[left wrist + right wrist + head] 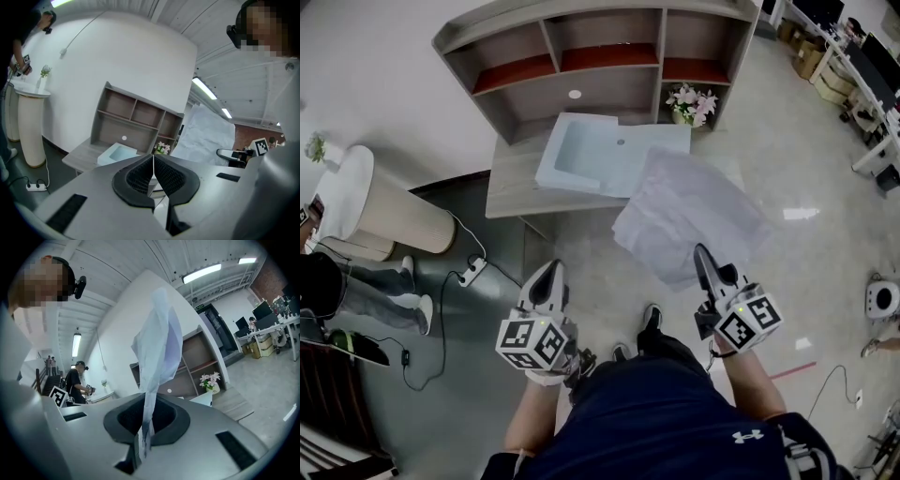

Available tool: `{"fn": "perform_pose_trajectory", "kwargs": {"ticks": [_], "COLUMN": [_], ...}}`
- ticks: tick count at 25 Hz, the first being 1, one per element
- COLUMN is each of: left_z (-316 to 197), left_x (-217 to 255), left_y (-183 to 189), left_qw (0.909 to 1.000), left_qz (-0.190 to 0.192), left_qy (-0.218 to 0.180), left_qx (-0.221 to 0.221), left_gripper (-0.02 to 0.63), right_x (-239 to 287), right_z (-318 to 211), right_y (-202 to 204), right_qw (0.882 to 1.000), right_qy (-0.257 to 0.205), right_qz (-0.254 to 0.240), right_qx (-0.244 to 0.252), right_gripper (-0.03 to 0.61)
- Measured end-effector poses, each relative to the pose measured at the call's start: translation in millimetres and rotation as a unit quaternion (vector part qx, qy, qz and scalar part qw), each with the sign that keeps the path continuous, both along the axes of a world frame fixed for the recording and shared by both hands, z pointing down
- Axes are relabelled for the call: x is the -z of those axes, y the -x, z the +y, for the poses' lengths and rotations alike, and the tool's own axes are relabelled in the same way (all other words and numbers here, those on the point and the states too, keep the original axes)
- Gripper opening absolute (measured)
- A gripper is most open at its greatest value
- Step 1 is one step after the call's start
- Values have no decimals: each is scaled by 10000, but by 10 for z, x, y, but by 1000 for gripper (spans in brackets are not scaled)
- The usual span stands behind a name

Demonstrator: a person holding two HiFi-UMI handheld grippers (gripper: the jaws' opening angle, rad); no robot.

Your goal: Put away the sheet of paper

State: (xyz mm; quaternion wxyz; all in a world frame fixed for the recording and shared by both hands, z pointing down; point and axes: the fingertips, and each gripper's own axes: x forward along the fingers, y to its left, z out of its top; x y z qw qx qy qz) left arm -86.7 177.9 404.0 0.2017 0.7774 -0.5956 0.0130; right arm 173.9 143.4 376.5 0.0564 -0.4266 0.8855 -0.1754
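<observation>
The sheet of paper (689,216) is gripped at its near edge by the clenched right tool (703,255), short of the worktop (511,178), the left tool (549,272) closed empty; carrying is judged in hand, a forward reach there being needed next.

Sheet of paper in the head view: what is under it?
The sheet of paper, pinched in the right tongs, hangs over glossy floor and covers the right front corner of the desk, beside the pale blue tray. Whatever else lies beneath is hidden.
</observation>
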Motion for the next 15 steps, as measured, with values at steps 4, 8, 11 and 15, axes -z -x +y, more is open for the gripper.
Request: {"fn": "perform_pose_trajectory", "kwargs": {"ticks": [4,8,11,15], "left_z": [-175,-338,-441,-741], "left_x": [52,96,123,76], "left_y": [-121,-224,-310,-433], "left_qw": [9999,9996,9995,9994], "left_qz": [-89,-194,-222,-186], "left_qy": [39,79,73,97], "left_qx": [77,172,227,283], "left_gripper": [17,17,17,17], "right_x": [-17,8,1,-37], "right_z": [-259,-511,-663,-981], "right_y": [-112,-175,-215,-312], "right_qw": [9999,9996,9993,9990], "right_qy": [36,53,63,46], "right_qz": [-88,-223,-285,-282], "right_qx": [68,166,248,337], "right_gripper": [15,15,15,15]}}
